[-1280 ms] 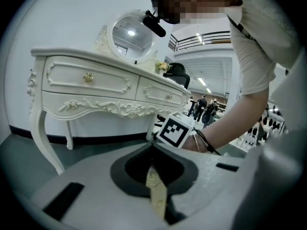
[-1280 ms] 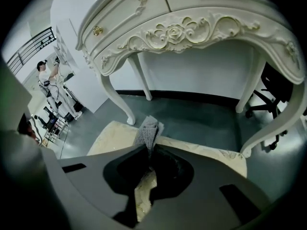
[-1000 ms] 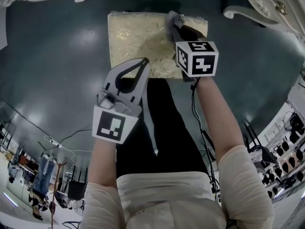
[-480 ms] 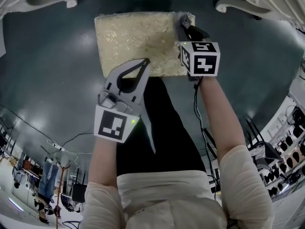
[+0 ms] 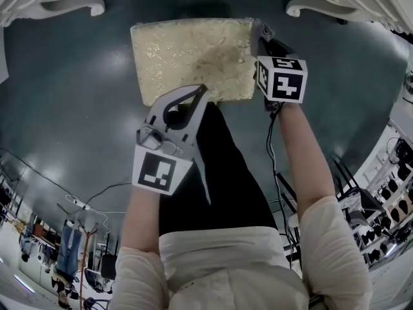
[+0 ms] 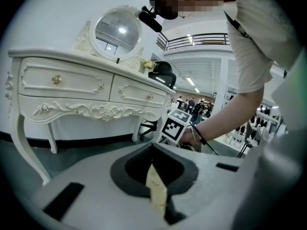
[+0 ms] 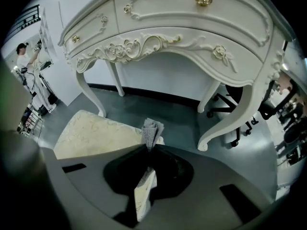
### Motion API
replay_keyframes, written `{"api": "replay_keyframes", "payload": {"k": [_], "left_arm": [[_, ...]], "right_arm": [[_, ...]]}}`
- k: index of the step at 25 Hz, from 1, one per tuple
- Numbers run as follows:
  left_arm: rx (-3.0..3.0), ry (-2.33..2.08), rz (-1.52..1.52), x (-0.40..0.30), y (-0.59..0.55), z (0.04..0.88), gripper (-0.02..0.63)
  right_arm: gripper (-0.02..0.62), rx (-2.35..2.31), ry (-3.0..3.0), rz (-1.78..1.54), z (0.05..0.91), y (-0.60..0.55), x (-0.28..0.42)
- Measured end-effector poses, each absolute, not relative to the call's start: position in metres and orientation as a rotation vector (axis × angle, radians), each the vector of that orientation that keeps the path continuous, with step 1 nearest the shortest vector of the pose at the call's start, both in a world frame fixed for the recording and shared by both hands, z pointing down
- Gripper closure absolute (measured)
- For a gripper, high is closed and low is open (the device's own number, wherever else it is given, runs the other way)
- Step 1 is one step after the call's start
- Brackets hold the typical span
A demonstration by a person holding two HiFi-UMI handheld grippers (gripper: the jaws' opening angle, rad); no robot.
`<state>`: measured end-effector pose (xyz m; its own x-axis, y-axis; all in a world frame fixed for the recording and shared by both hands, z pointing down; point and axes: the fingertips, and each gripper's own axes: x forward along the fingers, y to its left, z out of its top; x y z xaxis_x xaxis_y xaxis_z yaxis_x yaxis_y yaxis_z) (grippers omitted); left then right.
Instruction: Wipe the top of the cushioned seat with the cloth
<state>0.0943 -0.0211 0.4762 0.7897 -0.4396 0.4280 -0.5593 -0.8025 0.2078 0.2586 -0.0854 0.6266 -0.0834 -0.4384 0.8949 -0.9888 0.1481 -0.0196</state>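
The cream and gold cushioned seat (image 5: 190,53) stands on the dark floor, square top up. My right gripper (image 5: 261,32) is at the seat's far right corner, shut on a grey cloth (image 5: 261,27). In the right gripper view the cloth (image 7: 152,130) sticks up from the closed jaws, just past the seat (image 7: 93,133). My left gripper (image 5: 201,89) hovers over the seat's near edge, shut, with nothing in it. In the left gripper view (image 6: 153,150) a sliver of the seat (image 6: 156,188) shows below the joined tips.
A white carved dressing table (image 7: 182,28) stands beyond the seat; its curved legs (image 5: 310,8) come down at the far right and far left (image 5: 61,5). A black office chair (image 7: 230,99) sits under the table. The person's dark trouser leg (image 5: 222,173) is right before the seat.
The right gripper has carried the cloth to the right along the seat's far part, from about two thirds across to the right corner. The left gripper has stayed near the front edge.
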Motion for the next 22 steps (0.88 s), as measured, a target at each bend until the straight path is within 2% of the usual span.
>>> {"api": "replay_keyframes", "payload": {"k": [3, 9, 22], "left_arm": [[2.665, -0.765, 0.518, 0.078, -0.021, 0.469, 0.604], [2.682, -0.786, 0.514, 0.023, -0.022, 0.457, 0.604], [2.646, -0.821, 0.582, -0.09, -0.022, 0.48, 0.604]], "right_arm": [[0.568, 1.384, -1.687, 0.899, 0.61, -0.088, 0.234], [0.568, 1.301, -1.796, 0.928, 0.589, -0.086, 0.14], [0.568, 1.113, -1.875, 1.06, 0.617, -0.066, -0.028]]}}
